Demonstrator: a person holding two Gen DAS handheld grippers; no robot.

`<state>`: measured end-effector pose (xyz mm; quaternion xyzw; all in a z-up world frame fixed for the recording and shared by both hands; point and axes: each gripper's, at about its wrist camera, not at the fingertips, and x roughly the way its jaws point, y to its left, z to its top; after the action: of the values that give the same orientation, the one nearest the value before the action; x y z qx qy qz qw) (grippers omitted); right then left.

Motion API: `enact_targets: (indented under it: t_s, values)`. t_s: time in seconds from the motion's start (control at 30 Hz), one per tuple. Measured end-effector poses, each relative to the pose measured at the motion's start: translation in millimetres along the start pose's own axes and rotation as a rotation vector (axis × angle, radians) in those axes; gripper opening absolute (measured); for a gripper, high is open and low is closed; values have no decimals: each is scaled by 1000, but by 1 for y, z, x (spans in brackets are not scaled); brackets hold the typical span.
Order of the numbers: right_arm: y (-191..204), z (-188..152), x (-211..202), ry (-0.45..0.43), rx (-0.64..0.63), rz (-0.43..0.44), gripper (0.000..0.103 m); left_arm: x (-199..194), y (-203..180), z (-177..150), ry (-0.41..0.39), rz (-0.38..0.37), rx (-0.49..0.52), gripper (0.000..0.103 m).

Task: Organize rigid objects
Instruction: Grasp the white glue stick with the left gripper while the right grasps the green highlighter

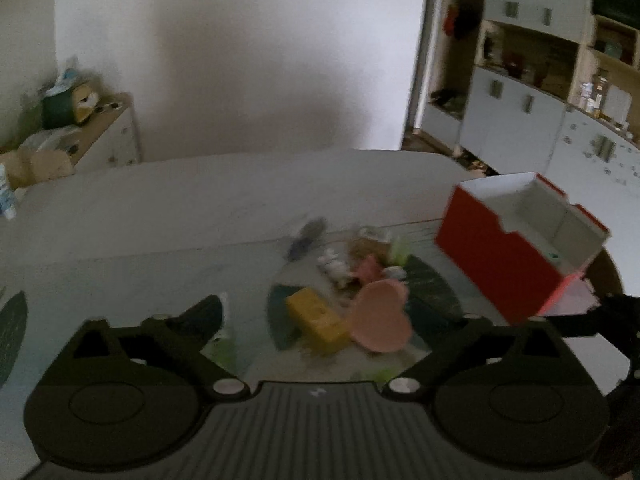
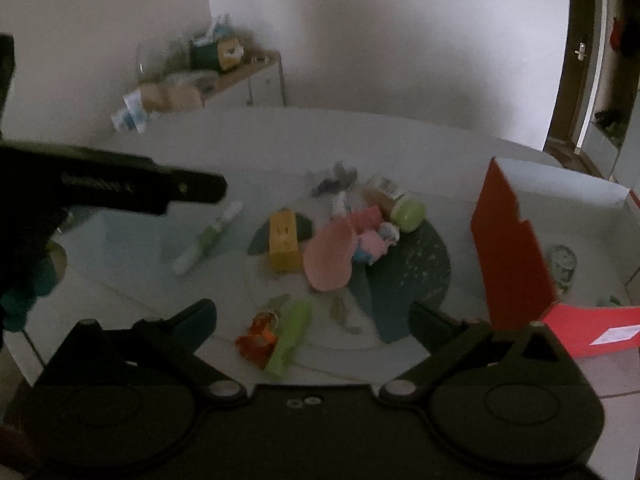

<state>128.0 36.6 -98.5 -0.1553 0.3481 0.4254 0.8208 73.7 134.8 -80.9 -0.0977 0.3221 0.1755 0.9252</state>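
Note:
A pile of small objects lies on the table: a yellow block [image 2: 285, 246], a pink heart-shaped piece [image 2: 330, 258], a jar with a green lid [image 2: 407, 210], a white-green tube [image 2: 208, 238], a green piece [image 2: 292, 338] beside an orange-red toy [image 2: 258, 338]. The block [image 1: 318, 320] and heart [image 1: 380, 318] also show in the left wrist view. A red box [image 2: 512, 256] with white inside stands open at the right; it also shows in the left wrist view [image 1: 500, 256]. My left gripper [image 1: 326, 320] is open and empty over the pile. My right gripper [image 2: 314, 320] is open and empty above the green piece.
A dark round mat [image 2: 412, 268] lies under the pile on the white table [image 2: 280, 140]. A small object [image 2: 562, 266] sits inside the red box. A sideboard with clutter [image 2: 224, 68] stands at the far wall. Shelves and cabinets [image 1: 532, 92] stand at the right.

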Motion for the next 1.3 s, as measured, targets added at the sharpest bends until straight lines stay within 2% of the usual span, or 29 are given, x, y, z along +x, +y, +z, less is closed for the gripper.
enact_targets:
  t_s: [0.27,0.43,0.67,0.83,0.9,1.03,1.13,1.2,1.23,1.3]
  values:
    - [12,-2,47,61,-4,-54,94,35,34,-22,62,68,-27,102]
    - [12,-3,72,111,5,-73,82,60,56,-32,98,103,-77,102]
    - [9,-5,97,166,19,-98,68,93,68,-39,114,166,-62,102]
    - [10,-9,106,196,17,-98,55,106,74,-42,125,160,-68,102]
    - [10,-10,108,204,19,-94,45,111,76,-43,130,165,-72,102]
    - [7,-10,109,206,16,-92,41,121,78,-43,138,170,-74,101]
    - [8,-8,109,204,12,-95,34,125,79,-43,144,177,-74,85]
    - [8,-8,110,201,8,-95,30,128,79,-43,157,180,-69,69]
    - [9,-8,111,200,5,-95,29,128,77,-44,152,186,-60,67]
    - [9,-7,111,201,0,-90,24,128,75,-43,146,173,-48,55]
